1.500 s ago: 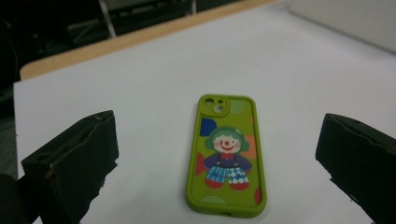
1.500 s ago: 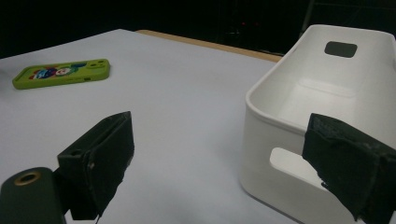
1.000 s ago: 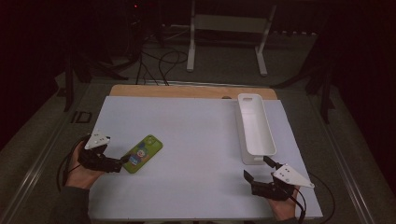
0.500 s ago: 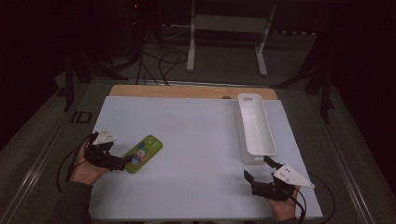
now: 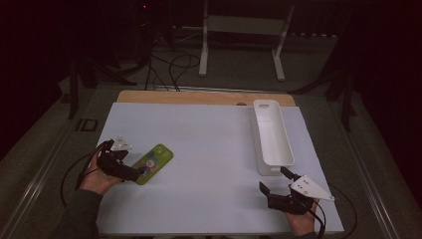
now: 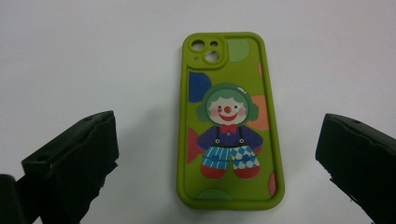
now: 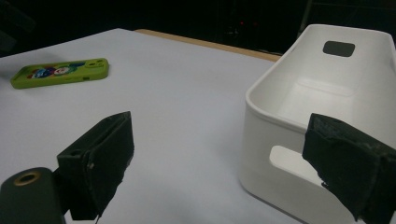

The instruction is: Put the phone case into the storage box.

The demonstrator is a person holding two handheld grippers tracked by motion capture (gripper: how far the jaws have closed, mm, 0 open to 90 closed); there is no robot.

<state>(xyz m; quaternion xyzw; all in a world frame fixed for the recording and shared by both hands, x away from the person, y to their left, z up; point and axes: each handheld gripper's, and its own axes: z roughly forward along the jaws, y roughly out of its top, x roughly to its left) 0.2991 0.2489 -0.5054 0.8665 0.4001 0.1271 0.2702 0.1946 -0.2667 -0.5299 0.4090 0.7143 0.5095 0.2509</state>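
Since the earlier frames the left gripper (image 5: 141,173) has been brought down and turned toward the phone case (image 5: 154,164), so that its tips are now seen at the case's near-left end; the right gripper (image 5: 272,185) is seen where it was.

The case, green with a clown figure printed on it, is laid flat on the white worktop (image 5: 209,149) at the near left, its long axis slanted toward the far right. In the left gripper view the case (image 6: 228,121) is seen lengthwise between the two black jaws, with the camera cut-outs at its far end. The jaws are held wide apart, one at each side of the case, and a strip of bare worktop (image 6: 93,56) is seen between each jaw and the case edge. Whether the tips rest on the worktop cannot be told.

The right gripper is held at the near right by a hand (image 5: 302,225), just near of the bin (image 5: 271,137). Its jaws are also spread apart and nothing is held between them. In the right gripper view the white bin (image 7: 322,107) is seen close ahead, its handle slot beside the right-hand jaw, and the case (image 7: 60,73) is seen well apart at the far left.

The bin, long and narrow, is set at the right of the worktop, running from near to far.
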